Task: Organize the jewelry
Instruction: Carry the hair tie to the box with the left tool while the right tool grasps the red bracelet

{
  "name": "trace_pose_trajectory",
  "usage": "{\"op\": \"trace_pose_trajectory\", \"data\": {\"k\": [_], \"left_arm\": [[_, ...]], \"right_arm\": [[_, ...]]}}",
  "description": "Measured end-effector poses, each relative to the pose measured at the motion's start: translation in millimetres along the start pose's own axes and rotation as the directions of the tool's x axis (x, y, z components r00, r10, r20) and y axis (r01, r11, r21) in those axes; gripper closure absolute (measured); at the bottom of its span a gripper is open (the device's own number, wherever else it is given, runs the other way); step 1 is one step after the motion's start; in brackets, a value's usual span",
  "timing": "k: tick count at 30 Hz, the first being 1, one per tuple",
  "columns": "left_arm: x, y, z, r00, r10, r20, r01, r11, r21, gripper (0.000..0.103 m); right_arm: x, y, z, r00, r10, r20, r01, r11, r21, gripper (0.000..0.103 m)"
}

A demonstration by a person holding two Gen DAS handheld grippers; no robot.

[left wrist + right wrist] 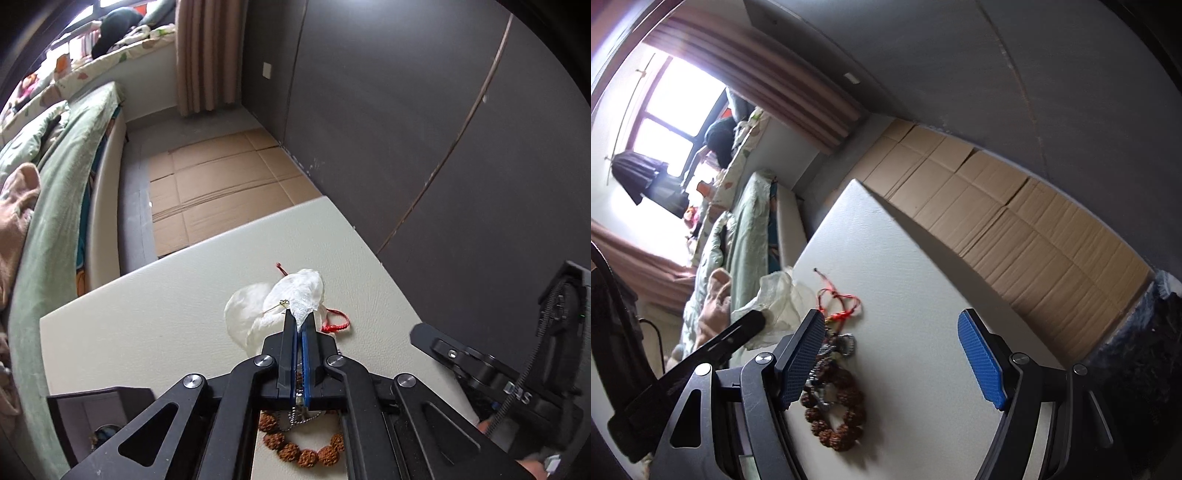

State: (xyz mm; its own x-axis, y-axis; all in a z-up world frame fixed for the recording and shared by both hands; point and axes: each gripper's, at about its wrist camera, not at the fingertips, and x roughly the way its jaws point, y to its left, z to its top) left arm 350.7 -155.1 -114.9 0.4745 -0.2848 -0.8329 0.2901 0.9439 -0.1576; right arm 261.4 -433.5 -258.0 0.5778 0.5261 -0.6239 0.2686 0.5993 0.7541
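Left wrist: left gripper [300,320] pinching white pouch [295,291].

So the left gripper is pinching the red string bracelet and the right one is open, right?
Not quite. The left gripper is pinching the white pouch, as the left wrist view shows. The red string bracelet lies loose on the table. The right gripper is open, as you said.

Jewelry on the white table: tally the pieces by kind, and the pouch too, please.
Red cord bracelet: 1
Brown bead bracelet: 1
Silver metal chain: 1
White sheer pouch, pinched in the left claw: 1
Total: 4
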Motion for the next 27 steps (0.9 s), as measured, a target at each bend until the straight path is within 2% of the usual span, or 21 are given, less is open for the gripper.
{"op": "trace_pose_trajectory", "data": {"k": [5, 10, 16, 27], "left_arm": [[-17, 14, 5, 0.999, 0.013, 0.031, -0.012, 1.000, -0.014, 0.102], [-30, 32, 2, 0.999, 0.024, 0.047, -0.021, 0.999, -0.049, 0.102], [-45, 60, -7, 0.998, 0.032, 0.059, -0.025, 0.992, -0.120, 0.102], [-78, 113, -30, 0.994, 0.057, 0.096, -0.030, 0.965, -0.259, 0.102]], "right_arm": [[12, 14, 8, 0.999, 0.014, -0.030, -0.015, 0.999, -0.037, 0.029], [27, 30, 11, 0.995, 0.002, -0.102, -0.009, 0.998, -0.068, 0.039], [53, 54, 12, 0.975, -0.088, -0.206, 0.055, 0.986, -0.160, 0.047], [85, 103, 20, 0.934, -0.274, -0.229, 0.168, 0.903, -0.395, 0.047]]}}
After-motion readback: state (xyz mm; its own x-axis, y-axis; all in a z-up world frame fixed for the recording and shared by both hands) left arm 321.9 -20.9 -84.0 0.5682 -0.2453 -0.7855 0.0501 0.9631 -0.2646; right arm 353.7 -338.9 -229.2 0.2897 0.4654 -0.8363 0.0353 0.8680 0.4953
